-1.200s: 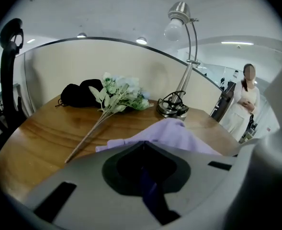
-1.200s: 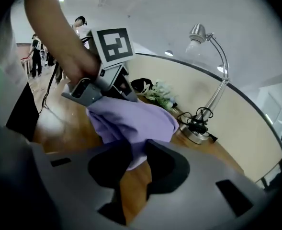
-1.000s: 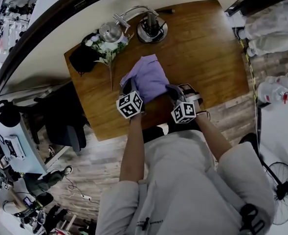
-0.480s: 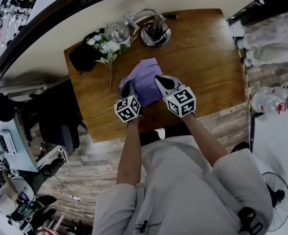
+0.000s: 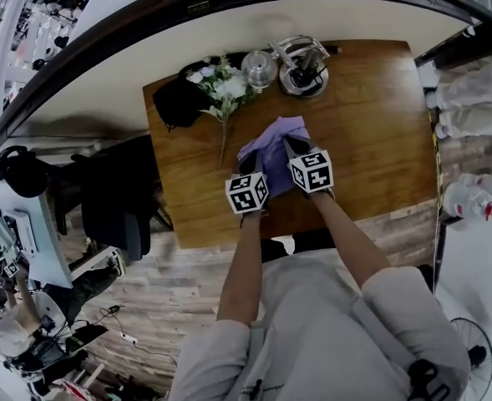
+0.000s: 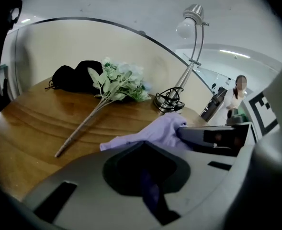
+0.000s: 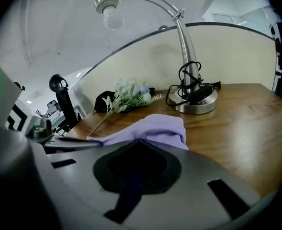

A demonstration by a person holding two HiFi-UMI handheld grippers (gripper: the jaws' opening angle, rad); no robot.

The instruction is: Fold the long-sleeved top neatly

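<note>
The right gripper (image 5: pixel 291 146) has swung left, close beside the left gripper (image 5: pixel 247 164). Both are clamped on the bunched purple top (image 5: pixel 272 134), mid-table (image 5: pixel 371 132). The lamp (image 5: pixel 304 72) is at one o'clock and the flowers (image 5: pixel 220 82) at eleven.

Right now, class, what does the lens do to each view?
Head view: fisheye bows the table edge. Left gripper view: the left gripper looms soft and close, the top beyond is clearer. Right gripper view: the wall line arcs, with a black rim around the picture.
</note>
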